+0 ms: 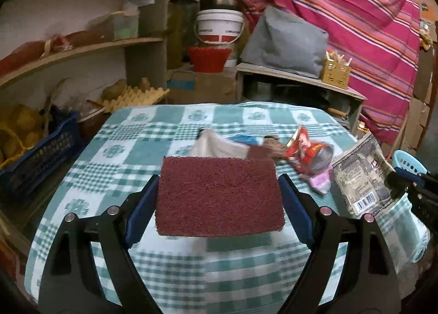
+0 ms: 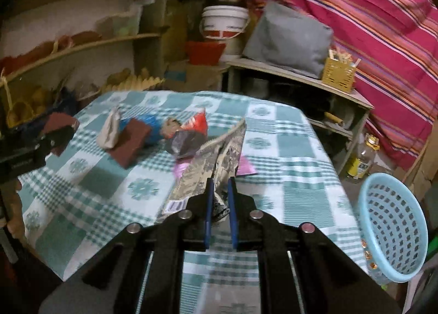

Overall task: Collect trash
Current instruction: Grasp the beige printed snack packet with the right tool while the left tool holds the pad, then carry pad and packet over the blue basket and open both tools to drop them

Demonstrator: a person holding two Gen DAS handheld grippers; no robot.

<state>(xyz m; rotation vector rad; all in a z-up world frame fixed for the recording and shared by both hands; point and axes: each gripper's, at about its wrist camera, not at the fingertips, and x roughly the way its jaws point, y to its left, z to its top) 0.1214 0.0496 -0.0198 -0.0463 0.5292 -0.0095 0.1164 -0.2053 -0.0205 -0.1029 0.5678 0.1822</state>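
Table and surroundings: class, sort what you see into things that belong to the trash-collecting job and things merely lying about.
Job:
- printed wrapper, pinched by right gripper
- red snack bag
- maroon scouring pad in left gripper
- blue basket

Lying about:
- grey cushion
- white bucket
- egg tray

Both wrist views face forward, close over shared table [image 1: 169, 273] (checked cloth).

Black linkages, blue fingers [image 1: 141, 217], silver rivets.

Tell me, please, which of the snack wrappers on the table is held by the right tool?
The grey patterned wrapper with a barcode, pinched in the right tool; the red wrapper lies untouched farther back.
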